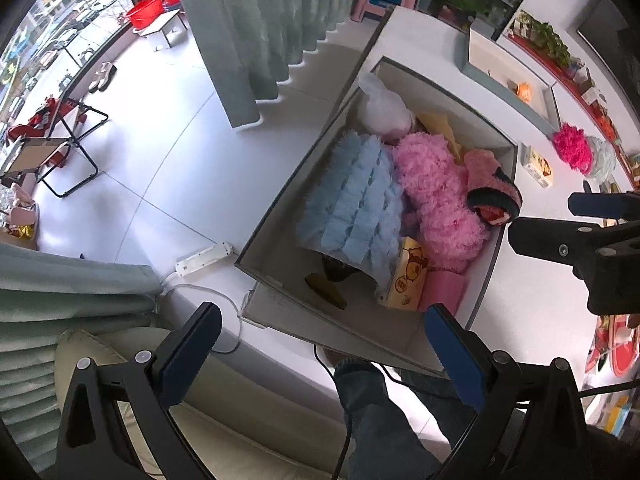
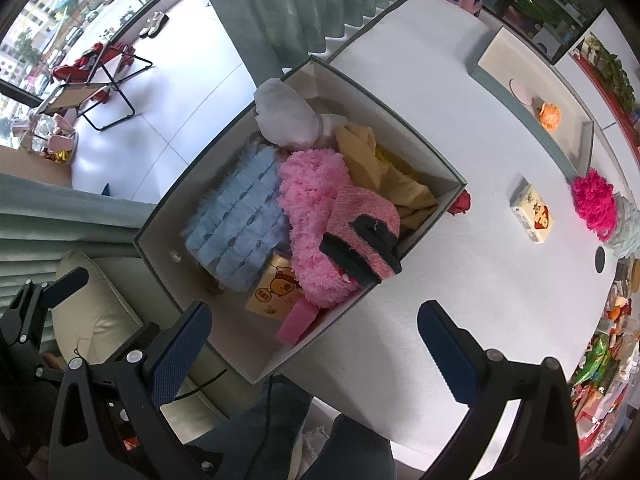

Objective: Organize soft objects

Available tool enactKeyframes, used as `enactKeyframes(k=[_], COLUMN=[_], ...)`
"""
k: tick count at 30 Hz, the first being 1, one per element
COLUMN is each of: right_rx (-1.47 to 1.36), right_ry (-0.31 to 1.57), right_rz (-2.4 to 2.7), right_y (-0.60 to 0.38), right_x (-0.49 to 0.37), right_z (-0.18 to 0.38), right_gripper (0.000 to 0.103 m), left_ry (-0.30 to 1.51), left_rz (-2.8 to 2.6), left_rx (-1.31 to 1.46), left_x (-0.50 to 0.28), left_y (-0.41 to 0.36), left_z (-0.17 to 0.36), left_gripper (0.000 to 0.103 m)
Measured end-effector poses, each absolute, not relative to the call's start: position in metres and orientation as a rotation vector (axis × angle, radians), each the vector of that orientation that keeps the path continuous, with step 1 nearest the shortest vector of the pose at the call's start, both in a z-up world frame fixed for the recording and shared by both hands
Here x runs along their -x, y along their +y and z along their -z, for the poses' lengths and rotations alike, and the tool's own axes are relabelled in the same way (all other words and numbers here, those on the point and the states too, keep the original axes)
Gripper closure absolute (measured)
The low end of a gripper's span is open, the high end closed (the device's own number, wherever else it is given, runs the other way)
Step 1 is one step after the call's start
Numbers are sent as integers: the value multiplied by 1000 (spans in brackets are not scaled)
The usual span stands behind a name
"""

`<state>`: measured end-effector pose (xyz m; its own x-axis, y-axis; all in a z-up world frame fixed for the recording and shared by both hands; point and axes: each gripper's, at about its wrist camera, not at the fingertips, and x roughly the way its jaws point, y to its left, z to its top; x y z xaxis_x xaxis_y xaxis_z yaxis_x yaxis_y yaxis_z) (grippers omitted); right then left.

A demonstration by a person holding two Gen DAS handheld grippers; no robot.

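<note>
- The left hand-held gripper hangs over the near edge of the box, its blue pads spread wide with nothing between them; it seems parked there simply to wait above the container.
- The right hand-held gripper is likewise wide open and empty, poised over the near corner of the box and the bare white surface; I judge it free for the next pick.
- The box sits at the surface's edge nearest the person, probably so both arms reach it easily; inside lie the blue fluffy piece, the pink fluffy piece beside it, and a pink slipper with black trim resting on top and leaning toward the box's right wall.
- Also in the box: a white bundle at the far end, yellow cloth, a tissue pack with a cartoon print and a pink sponge at the near end.
- Well apart on the surface, a magenta pompom lies just beside a pale fluffy item; these look like the soft things left to collect, so the task seems mostly done; a small printed carton stands between them and the box.
</note>
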<state>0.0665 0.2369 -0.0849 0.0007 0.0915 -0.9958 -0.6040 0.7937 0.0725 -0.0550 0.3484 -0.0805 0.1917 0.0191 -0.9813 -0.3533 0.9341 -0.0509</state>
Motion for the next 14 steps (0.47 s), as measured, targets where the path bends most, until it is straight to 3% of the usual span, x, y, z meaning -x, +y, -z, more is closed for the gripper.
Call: enactKeyframes(k=[14], right_rx=[408], right_ry=[1453], right_rz=[-633], right_y=[247], right_x=[-70], right_z=[86], right_gripper=[0], left_ry=[1388], left_rz=[-308], left_rx=[218], left_x=[47], left_y=[343], left_z=[86], left_gripper=[1])
